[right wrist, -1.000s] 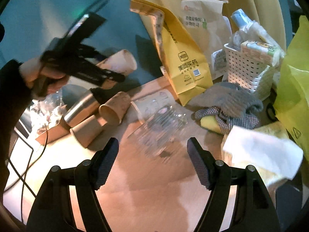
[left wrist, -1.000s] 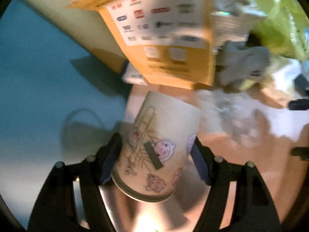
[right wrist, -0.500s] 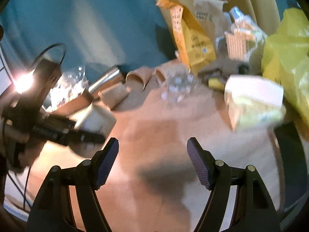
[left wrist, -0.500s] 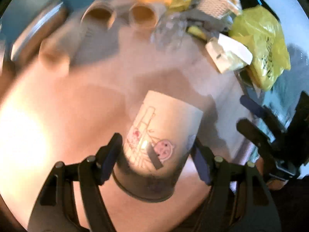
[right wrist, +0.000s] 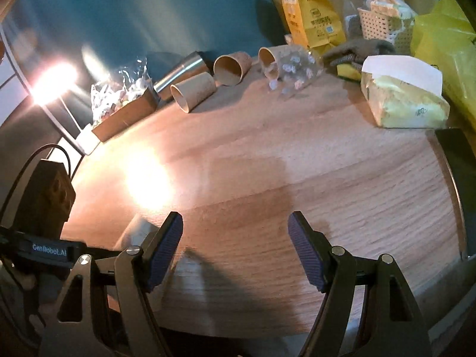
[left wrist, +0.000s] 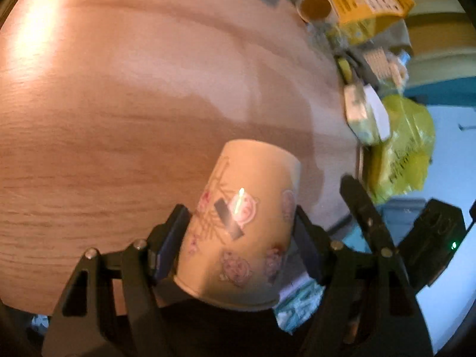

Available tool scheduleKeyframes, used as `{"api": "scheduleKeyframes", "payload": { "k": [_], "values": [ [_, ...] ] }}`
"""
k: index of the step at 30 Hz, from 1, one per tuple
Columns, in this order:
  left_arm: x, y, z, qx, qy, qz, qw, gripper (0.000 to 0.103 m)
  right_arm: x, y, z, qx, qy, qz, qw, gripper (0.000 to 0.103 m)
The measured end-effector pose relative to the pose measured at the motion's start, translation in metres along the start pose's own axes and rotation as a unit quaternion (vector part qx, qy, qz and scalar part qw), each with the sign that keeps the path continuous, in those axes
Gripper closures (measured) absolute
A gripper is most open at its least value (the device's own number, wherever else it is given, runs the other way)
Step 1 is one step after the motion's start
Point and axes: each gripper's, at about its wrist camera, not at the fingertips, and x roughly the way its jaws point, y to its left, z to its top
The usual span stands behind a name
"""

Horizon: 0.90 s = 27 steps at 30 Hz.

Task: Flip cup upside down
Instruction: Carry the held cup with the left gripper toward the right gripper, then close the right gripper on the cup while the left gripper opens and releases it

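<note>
A cream paper cup [left wrist: 241, 223] with pink cartoon prints sits between the pads of my left gripper [left wrist: 238, 235], which is shut on it. The cup's closed base points away from the camera toward the wooden table [left wrist: 119, 104], and its wide rim faces the camera. The cup is held above the table. In the right wrist view a pale edge of the cup [right wrist: 138, 230] shows behind the left finger, with the left gripper's body [right wrist: 44, 250] beside it. My right gripper [right wrist: 235, 250] is open and empty above the table [right wrist: 297, 178].
Several brown paper cups [right wrist: 193, 90] and a steel tumbler [right wrist: 181, 71] lie at the table's back. A clear plastic bag [right wrist: 294, 68], a yellow paper bag [right wrist: 312, 15], a white basket [right wrist: 383, 26], a wrapped yellow packet [right wrist: 401, 101] and a yellow plastic bag [right wrist: 446, 53] crowd the back right.
My left gripper has swung the cup over so that it now points down at the table. The right gripper has drawn back toward the table's near side, still open.
</note>
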Motion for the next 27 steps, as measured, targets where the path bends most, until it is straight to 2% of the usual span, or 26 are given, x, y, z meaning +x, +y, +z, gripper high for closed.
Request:
{"api": "scheduleKeyframes", "payload": {
  "k": [2, 8, 10, 12, 19, 27],
  "values": [
    [-0.002, 0.001, 0.002, -0.004, -0.010, 0.001, 0.9999, 0.032, 0.003, 0.000, 0.002, 0.004, 0.005, 0.002, 1.000, 0.027],
    [-0.004, 0.004, 0.001, 0.009, -0.006, -0.010, 0.9999, 0.027, 0.007, 0.005, 0.008, 0.003, 0.015, 0.005, 1.000, 0.027],
    [-0.005, 0.007, 0.000, 0.006, -0.005, -0.020, 0.9998, 0.015, 0.008, 0.007, 0.010, 0.004, 0.018, 0.007, 1.000, 0.027],
    [-0.005, 0.007, 0.002, 0.002, -0.008, -0.023, 0.9997, 0.012, 0.009, 0.010, 0.011, 0.002, 0.022, 0.006, 1.000, 0.027],
    [-0.022, 0.010, -0.004, 0.026, -0.028, -0.039, 0.9985, 0.012, 0.018, 0.024, 0.015, 0.003, 0.057, 0.029, 0.998, 0.027],
    [-0.057, 0.035, -0.019, 0.066, -0.085, -0.020, 0.9940, 0.012, 0.046, 0.055, 0.019, -0.003, 0.139, 0.059, 0.989, 0.027]
  ]
}}
